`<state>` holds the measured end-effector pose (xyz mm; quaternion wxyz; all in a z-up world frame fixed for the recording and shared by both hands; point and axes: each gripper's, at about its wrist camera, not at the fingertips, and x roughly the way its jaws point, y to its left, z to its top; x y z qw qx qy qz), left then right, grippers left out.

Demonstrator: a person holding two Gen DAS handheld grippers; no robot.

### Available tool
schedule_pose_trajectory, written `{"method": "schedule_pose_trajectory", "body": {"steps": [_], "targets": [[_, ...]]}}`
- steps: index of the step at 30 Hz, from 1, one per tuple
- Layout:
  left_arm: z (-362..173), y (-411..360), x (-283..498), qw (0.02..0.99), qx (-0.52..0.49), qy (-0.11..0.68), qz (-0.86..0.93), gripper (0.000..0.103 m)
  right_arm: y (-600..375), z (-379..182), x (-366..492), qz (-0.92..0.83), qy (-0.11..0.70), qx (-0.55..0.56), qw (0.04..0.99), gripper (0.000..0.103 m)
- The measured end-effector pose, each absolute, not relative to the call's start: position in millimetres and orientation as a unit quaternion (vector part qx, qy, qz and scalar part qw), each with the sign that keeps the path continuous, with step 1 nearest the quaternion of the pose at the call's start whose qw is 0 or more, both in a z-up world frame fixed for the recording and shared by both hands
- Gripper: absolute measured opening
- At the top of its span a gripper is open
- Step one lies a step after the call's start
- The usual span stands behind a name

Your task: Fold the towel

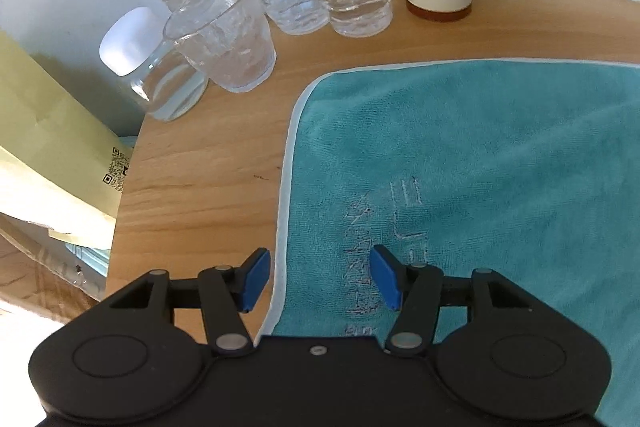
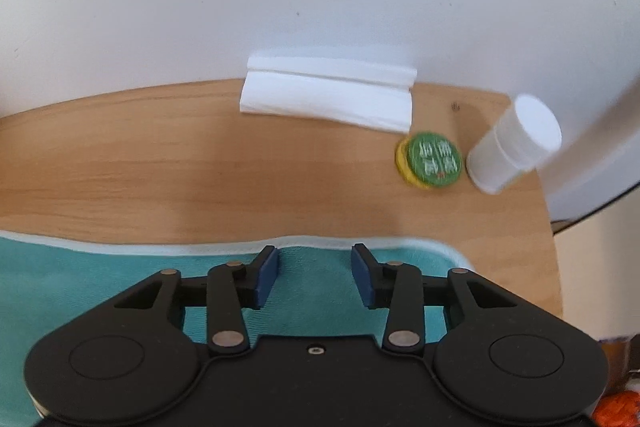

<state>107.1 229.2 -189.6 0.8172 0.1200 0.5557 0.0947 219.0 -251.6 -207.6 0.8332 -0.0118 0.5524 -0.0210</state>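
Your left tongs point(image 1: 318, 277) hang released over the teal towel's point(image 1: 480, 155) left hem, their body hiding its near corner. Your right tongs point(image 2: 314, 277) gape above its far edge on the tabletop point(image 2: 200, 167); the green tin's point(image 2: 434, 163) lettering is blurred.

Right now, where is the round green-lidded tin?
In the right wrist view, the round green-lidded yellow tin sits on the wooden table at far right, between the folded white tissue stack and the white cylindrical container.
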Motion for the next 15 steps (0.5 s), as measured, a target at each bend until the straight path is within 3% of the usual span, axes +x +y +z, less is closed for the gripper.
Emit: {"method": "schedule_pose_trajectory", "body": {"steps": [7, 15], "targets": [[-183, 229, 101, 0.811, 0.106, 0.567, 0.098, 0.057, -253, -185, 215, -0.004, 0.532, -0.045, 0.845, 0.045], [-161, 220, 146, 0.860, 0.099, 0.492, 0.096, 0.057, -283, -173, 146, -0.002, 0.563, -0.025, 0.826, 0.045]]}}
